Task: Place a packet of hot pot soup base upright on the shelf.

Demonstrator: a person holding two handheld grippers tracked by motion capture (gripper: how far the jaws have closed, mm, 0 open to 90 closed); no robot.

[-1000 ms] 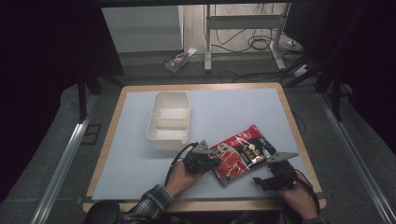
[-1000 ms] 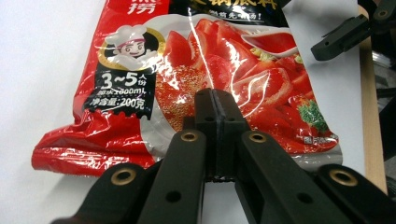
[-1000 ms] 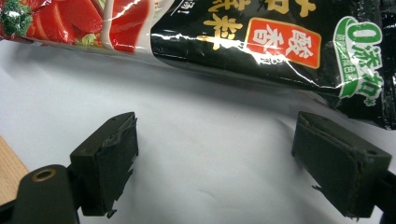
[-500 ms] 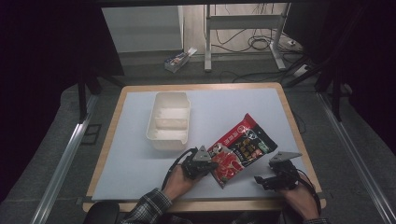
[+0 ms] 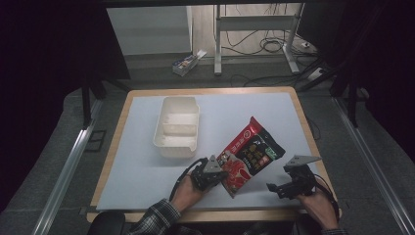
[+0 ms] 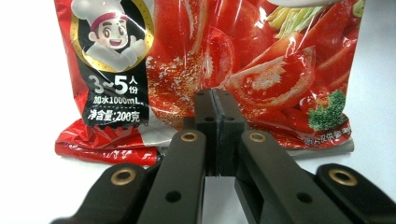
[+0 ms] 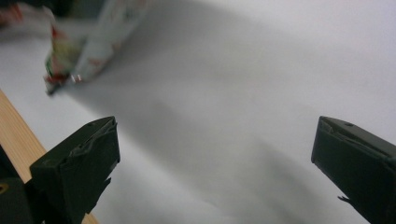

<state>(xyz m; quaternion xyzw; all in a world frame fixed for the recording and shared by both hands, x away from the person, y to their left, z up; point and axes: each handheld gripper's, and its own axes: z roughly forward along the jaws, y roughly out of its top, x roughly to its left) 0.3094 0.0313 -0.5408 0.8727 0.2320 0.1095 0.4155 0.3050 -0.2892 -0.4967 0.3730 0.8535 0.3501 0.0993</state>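
The table (image 5: 147, 147), a white mat in a wooden frame, carries the work, and on it, toward the far left, stands an empty white tray (image 5: 177, 126) with two compartments. Just to its right, near the front of the table, is the red seasoning packet (image 5: 249, 154), tilted up off the mat with its far corner highest. The left gripper (image 5: 219, 175) has it by the bottom edge: in the left gripper view the jaws are pressed together on the foil seam, with the packet (image 6: 210, 60) hanging above them. The right gripper (image 5: 274, 188) sits well apart at the front right, jaws spread wide and holding nothing; its own view looks across bare mat, with what seems to be the packet's blurred corner (image 7: 70, 56) at far left. If the packet is bound for the tray, the grip on a thin seam is the weak point, so the carry should be slow and level, letting the bag clear the tray's near wall before lowering. Nothing lies between packet and tray; the floor beyond holds cables (image 5: 264, 46) and a small box (image 5: 187, 61), clear of the work.
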